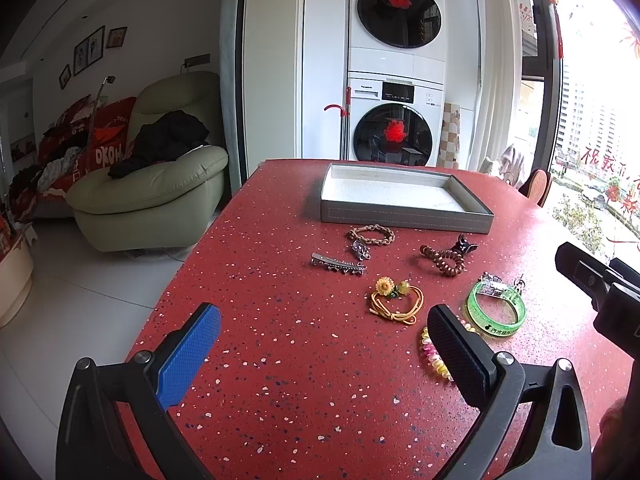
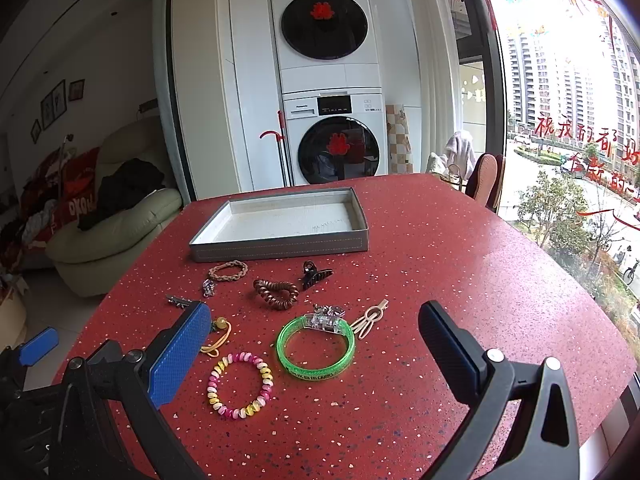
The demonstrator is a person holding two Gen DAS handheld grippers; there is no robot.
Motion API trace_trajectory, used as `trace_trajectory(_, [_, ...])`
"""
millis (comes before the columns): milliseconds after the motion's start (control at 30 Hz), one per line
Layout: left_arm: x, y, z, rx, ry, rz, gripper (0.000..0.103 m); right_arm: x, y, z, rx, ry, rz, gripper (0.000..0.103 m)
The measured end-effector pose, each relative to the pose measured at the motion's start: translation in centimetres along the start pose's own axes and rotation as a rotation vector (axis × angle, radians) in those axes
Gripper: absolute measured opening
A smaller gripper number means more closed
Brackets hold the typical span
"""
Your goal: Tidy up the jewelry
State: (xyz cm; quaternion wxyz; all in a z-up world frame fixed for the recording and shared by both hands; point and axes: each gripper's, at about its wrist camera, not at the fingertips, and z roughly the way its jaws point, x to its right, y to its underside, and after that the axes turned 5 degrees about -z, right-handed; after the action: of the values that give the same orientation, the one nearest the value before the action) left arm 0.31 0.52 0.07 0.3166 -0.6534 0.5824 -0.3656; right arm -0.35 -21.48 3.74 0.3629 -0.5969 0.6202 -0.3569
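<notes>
A grey tray [image 1: 404, 219] [image 2: 280, 249] with a white lining stands empty at the far side of the red table. Loose jewelry lies in front of it: a brown braided bracelet [image 2: 228, 270], a brown coil hair tie [image 2: 276, 293], a black claw clip [image 2: 314, 273], a silver hair clip [image 1: 338, 266], a yellow flower cord bracelet [image 1: 396, 298], a green bangle [image 2: 316, 349] [image 1: 496, 312], a pink-yellow coil bracelet [image 2: 240, 385] and a beige hairpin [image 2: 370, 320]. My left gripper [image 1: 324, 344] is open above the table. My right gripper [image 2: 316, 344] is open, hovering near the green bangle.
The red speckled table [image 2: 440, 264] ends at a curved edge on the left and right. A green armchair [image 1: 160, 184] stands beyond the left edge. Stacked washing machines [image 1: 396, 80] stand behind. A window [image 2: 568, 120] is on the right.
</notes>
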Motion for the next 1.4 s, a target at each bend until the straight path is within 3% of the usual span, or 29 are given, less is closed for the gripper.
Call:
trace_trajectory(733, [-0.1,-0.2,1.0,-0.032,0.006,0.009,0.103,0.6,-0.4,0.5,-0.041,-0.001,0.021,0.103])
trace_trajectory(933, [-0.4,-0.9,2.4,-0.084,0.0,0.036,0.103,1.8,-0.5,1.9,-0.118,-0.013,0.075,0.103])
trace_trajectory(1133, [-1.5,-3.0,5.3,-0.184,0.056,0.054,0.103,3.4,-0.5,4.0,-0.238,-0.011,0.104,0.103])
trace_trajectory(1267, [-1.7,-4.7,7.7,-0.255,0.089,0.152,0.103,4.1,-0.3,5.5,-0.322,-0.006,0.111,0.103])
trace_trajectory(1400, [-1.3,-6.3,9.6,-0.273,0.138,0.298,0.103,4.5,-0.1,7.0,-0.401,0.0,0.116,0.103])
